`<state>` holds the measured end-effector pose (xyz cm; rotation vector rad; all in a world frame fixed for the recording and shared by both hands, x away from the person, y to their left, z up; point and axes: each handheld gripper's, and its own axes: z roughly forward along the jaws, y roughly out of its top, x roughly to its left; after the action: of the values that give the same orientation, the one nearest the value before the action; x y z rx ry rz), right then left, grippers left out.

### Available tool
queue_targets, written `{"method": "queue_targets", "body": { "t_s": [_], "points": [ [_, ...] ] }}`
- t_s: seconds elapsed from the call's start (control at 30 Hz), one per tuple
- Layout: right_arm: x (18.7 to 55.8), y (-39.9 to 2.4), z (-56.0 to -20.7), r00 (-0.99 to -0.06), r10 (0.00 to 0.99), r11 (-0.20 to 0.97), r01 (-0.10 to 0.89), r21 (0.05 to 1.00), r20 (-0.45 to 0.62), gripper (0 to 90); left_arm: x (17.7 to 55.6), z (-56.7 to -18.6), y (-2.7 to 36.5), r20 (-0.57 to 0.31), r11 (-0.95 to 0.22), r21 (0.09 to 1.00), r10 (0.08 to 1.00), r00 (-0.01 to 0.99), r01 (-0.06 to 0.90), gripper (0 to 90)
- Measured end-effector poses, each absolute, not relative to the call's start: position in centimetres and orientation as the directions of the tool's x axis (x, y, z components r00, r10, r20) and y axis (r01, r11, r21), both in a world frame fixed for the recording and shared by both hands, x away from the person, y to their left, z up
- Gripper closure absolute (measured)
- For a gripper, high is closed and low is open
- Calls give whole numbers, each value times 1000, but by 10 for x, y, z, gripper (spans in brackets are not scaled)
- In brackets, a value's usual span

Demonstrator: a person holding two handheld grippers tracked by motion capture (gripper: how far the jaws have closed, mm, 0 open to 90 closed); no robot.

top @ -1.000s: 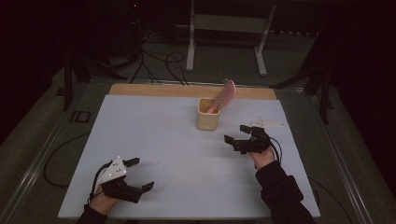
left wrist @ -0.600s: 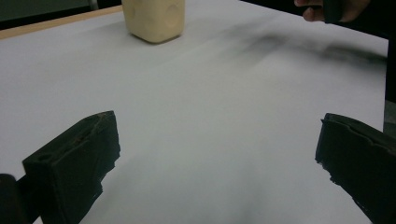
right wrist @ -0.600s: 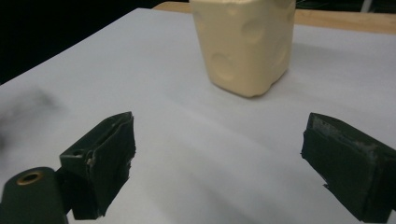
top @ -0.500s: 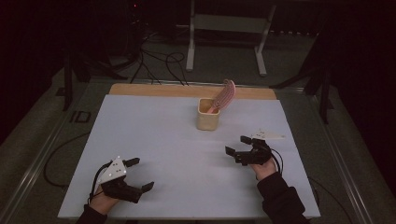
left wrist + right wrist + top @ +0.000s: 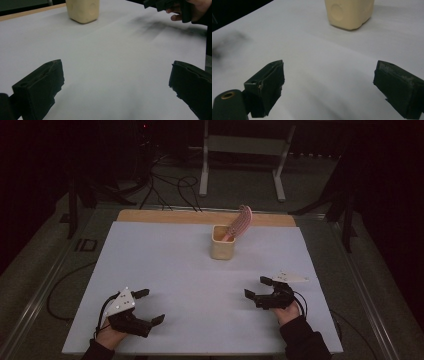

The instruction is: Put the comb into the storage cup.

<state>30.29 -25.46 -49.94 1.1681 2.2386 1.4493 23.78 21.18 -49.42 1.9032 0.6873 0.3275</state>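
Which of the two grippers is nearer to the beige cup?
The right gripper: it is farther up the table toward the beige cup, while the left gripper is near the front edge.

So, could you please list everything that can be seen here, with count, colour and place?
cup: 1, cream, far middle of the table, upright
comb: 1, pink, standing tilted in the cup
table cover: 1, white, over the table top
wooden edge: 1, tan, far side of the table
metal stand: 1, grey, on the floor behind the table
cables: several, black, floor behind the table
left claw: 1, black, near left, jaws open, holding nothing
right claw: 1, black, near right, jaws open, holding nothing
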Motion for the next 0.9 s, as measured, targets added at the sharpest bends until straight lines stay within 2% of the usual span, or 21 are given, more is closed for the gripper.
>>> {"method": "queue_targets", "body": {
  "t_s": [0.27, 0.9],
  "points": [
    [290, -261, -502, -670, 720, 223, 470, 854, 180, 96, 238, -494, 212, -79, -295, 903, 599, 797, 311, 3],
    [262, -281, -511, -666, 726, 221, 466, 857, 174, 98, 238, -495, 212, -77, -299, 902, 599, 797, 312, 3]
  ]
}}
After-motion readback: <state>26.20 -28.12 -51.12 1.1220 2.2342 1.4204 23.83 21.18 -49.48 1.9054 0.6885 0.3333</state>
